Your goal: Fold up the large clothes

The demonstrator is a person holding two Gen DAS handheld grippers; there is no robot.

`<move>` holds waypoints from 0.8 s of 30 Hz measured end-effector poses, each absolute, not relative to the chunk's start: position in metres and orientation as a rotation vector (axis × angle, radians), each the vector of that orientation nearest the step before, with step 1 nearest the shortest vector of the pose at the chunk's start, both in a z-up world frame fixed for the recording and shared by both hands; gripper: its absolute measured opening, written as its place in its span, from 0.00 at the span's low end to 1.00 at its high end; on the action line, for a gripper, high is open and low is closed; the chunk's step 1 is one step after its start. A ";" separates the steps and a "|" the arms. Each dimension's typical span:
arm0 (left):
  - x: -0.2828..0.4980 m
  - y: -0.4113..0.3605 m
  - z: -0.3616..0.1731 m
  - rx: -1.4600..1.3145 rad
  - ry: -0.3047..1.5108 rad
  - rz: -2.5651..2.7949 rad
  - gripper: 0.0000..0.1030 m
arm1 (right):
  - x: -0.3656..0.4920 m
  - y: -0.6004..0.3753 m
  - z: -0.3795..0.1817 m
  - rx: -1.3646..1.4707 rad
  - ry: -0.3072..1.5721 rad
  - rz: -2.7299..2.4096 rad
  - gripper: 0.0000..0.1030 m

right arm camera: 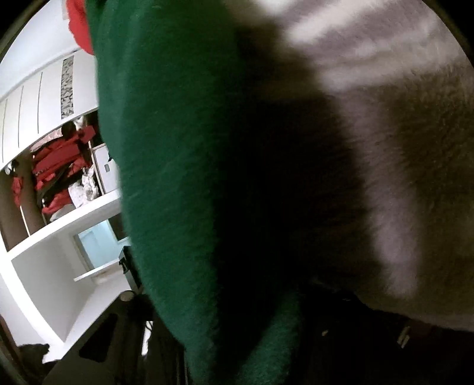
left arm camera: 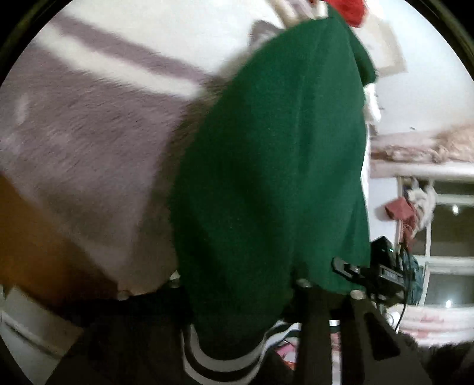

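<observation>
A dark green knitted garment (left arm camera: 272,177) with a black-and-white striped hem (left arm camera: 207,359) hangs stretched between both grippers, above a grey and white fuzzy blanket (left arm camera: 89,142). My left gripper (left arm camera: 237,299) is shut on the green garment's lower edge; the fabric covers its fingertips. The other gripper's black body shows at the right (left arm camera: 382,272). In the right wrist view the green garment (right arm camera: 171,177) fills the middle and drapes over my right gripper (right arm camera: 231,325), which is shut on it, fingertips hidden. The blanket (right arm camera: 414,148) lies behind at the right.
A red cloth (left arm camera: 349,9) lies at the garment's far end. A window and hanging items (left arm camera: 420,207) are at the right. A white wardrobe with red clothes (right arm camera: 59,165) and white shelves (right arm camera: 59,237) stands at the left. Wooden floor (left arm camera: 29,237) borders the blanket.
</observation>
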State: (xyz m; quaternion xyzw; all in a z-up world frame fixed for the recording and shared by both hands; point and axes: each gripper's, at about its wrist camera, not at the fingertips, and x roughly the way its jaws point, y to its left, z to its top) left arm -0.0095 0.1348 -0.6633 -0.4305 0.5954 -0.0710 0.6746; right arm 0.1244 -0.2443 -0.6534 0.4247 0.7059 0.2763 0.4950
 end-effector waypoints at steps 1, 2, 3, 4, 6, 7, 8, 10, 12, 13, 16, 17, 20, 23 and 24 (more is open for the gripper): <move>-0.013 0.139 -0.656 -1.023 1.329 -0.140 0.24 | 0.125 -0.237 -0.645 1.035 1.705 0.669 0.20; -0.016 0.141 -0.651 -1.059 1.317 -0.129 0.22 | 0.126 -0.229 -0.634 1.047 1.695 0.664 0.19; -0.017 0.145 -0.638 -1.104 1.297 -0.125 0.22 | 0.127 -0.227 -0.626 1.065 1.686 0.661 0.19; -0.017 0.148 -0.628 -1.132 1.281 -0.121 0.21 | 0.127 -0.235 -0.616 1.100 1.671 0.659 0.18; -0.012 0.154 -0.608 -1.151 1.254 -0.135 0.21 | 0.134 -0.228 -0.593 1.192 1.638 0.667 0.17; -0.006 0.160 -0.592 -1.158 1.227 -0.145 0.21 | 0.140 -0.224 -0.578 1.222 1.612 0.678 0.17; 0.004 0.164 -0.574 -1.171 1.200 -0.168 0.21 | 0.148 -0.220 -0.564 1.254 1.593 0.696 0.17; 0.029 0.170 -0.543 -1.155 1.155 -0.200 0.21 | 0.165 -0.216 -0.538 1.308 1.545 0.720 0.16; 0.055 0.167 -0.521 -1.141 1.113 -0.234 0.21 | 0.182 -0.230 -0.512 1.360 1.501 0.752 0.16; 0.077 0.170 -0.505 -1.100 1.097 -0.240 0.21 | 0.197 -0.226 -0.500 1.391 1.478 0.761 0.16; 0.138 0.169 -0.484 -1.023 1.061 -0.246 0.21 | 0.220 -0.281 -0.479 1.446 1.439 0.774 0.16; 0.154 0.170 -0.482 -1.006 1.054 -0.248 0.21 | 0.243 -0.276 -0.473 1.450 1.426 0.776 0.16; 0.227 0.161 -0.474 -0.914 1.038 -0.241 0.21 | 0.303 -0.271 -0.459 1.455 1.405 0.769 0.16; 0.287 0.150 -0.491 -0.774 1.067 -0.216 0.22 | 0.374 -0.280 -0.474 1.456 1.424 0.752 0.16; 0.305 0.144 -0.500 -0.721 1.085 -0.206 0.22 | 0.397 -0.289 -0.488 1.465 1.448 0.724 0.16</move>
